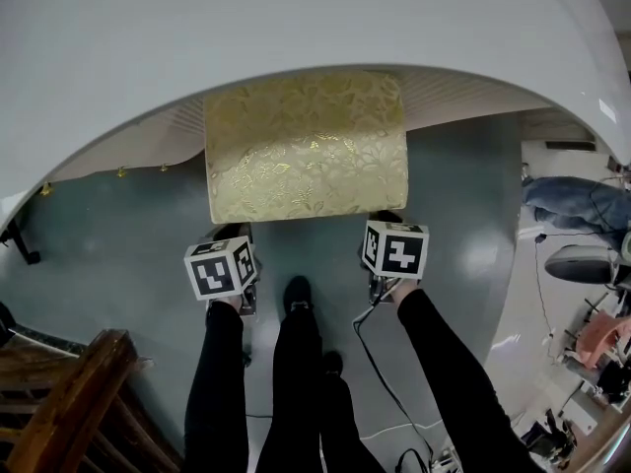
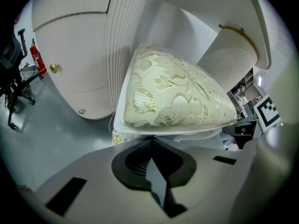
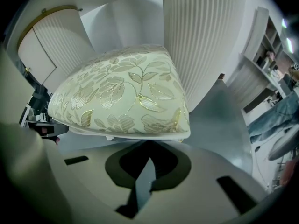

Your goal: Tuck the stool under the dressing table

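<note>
The stool point(image 1: 306, 146) has a gold floral cushion and stands on the grey floor, its far part beneath the curved white top of the dressing table point(image 1: 296, 28). My left gripper point(image 1: 230, 236) sits at the stool's near left corner and my right gripper point(image 1: 384, 221) at its near right corner. In the left gripper view the jaws of the left gripper point(image 2: 150, 142) are shut, tips against the white rim under the cushion point(image 2: 173, 97). The right gripper point(image 3: 148, 144) is shut too, tips just below the cushion point(image 3: 121, 92). Ribbed white pedestals point(image 2: 124, 45) point(image 3: 201, 41) flank the stool.
A dark wooden chair point(image 1: 69, 402) stands at the lower left. A black cable point(image 1: 380, 377) runs over the floor by the person's legs point(image 1: 296, 363). An office chair point(image 1: 584, 262) and clutter lie to the right. A red fire extinguisher point(image 2: 38, 59) hangs left of the cabinet.
</note>
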Demonstrator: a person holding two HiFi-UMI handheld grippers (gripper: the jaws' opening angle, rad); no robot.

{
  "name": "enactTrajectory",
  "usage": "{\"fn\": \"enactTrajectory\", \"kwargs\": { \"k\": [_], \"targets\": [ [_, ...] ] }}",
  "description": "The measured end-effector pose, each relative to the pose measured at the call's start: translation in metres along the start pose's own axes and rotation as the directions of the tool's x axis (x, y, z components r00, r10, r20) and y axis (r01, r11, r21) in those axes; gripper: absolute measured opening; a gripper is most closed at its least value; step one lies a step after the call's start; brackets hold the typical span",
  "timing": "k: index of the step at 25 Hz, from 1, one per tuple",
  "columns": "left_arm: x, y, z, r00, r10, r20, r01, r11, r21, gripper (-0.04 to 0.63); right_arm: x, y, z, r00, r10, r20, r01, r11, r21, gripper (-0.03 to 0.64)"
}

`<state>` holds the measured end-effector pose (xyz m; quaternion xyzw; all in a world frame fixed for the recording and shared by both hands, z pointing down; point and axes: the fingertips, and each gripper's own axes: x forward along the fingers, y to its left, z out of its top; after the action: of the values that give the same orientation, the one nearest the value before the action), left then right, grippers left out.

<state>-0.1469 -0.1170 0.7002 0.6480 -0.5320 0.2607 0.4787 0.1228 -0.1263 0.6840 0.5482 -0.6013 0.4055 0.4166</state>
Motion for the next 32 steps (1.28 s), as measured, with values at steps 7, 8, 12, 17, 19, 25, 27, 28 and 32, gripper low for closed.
{"fn": "enactTrajectory", "kwargs": {
  "k": [7,8,12,17,19,25,27,28,32],
  "targets": [
    [0.002,0.003,0.005,1.0,-0.002,0.006,0.002,1.0,0.0,0.008,0.002,0.003,0.003,1.0,0.01,-0.003,-0.01,1.0,-0.003,0.005],
    [0.002,0.003,0.005,1.0,-0.004,0.004,0.004,1.0,0.001,0.008,0.002,0.003,0.003,1.0,0.009,-0.006,-0.009,1.0,-0.002,0.005],
    [0.003,0.003,0.004,1.0,-0.01,0.0,0.01,1.0,0.005,0.008,0.003,0.002,0.002,1.0,0.001,-0.016,-0.001,1.0,-0.002,0.005],
    [0.002,0.003,0.006,1.0,0.0,0.027,0.0,1.0,0.003,0.008,0.003,0.002,0.003,1.0,-0.006,-0.002,0.006,1.0,0.02,0.005],
    [0.001,0.004,0.005,0.999,0.007,0.035,-0.007,1.0,0.001,0.008,0.003,0.002,0.001,1.0,-0.005,0.003,0.005,1.0,0.03,0.005],
    [-0.007,0.006,-0.001,0.999,0.01,0.048,-0.01,1.0,-0.001,0.008,-0.002,0.004,-0.009,1.0,0.013,0.026,-0.013,1.0,0.026,0.005],
    [-0.01,0.006,-0.005,0.998,0.008,0.054,-0.008,1.0,0.004,0.008,-0.004,0.009,-0.012,0.998,0.032,0.048,-0.033,0.999,0.016,0.005],
    [-0.012,0.005,-0.007,0.998,0.008,0.058,-0.008,1.0,0.01,0.008,-0.005,0.012,-0.014,0.997,0.049,0.06,-0.05,0.999,0.012,0.005],
    [-0.023,0.0,-0.016,0.997,0.0,0.079,-0.004,0.999,0.04,0.008,-0.012,0.028,-0.028,0.99,0.107,0.096,-0.108,0.994,-0.002,0.005]
  ]
}}
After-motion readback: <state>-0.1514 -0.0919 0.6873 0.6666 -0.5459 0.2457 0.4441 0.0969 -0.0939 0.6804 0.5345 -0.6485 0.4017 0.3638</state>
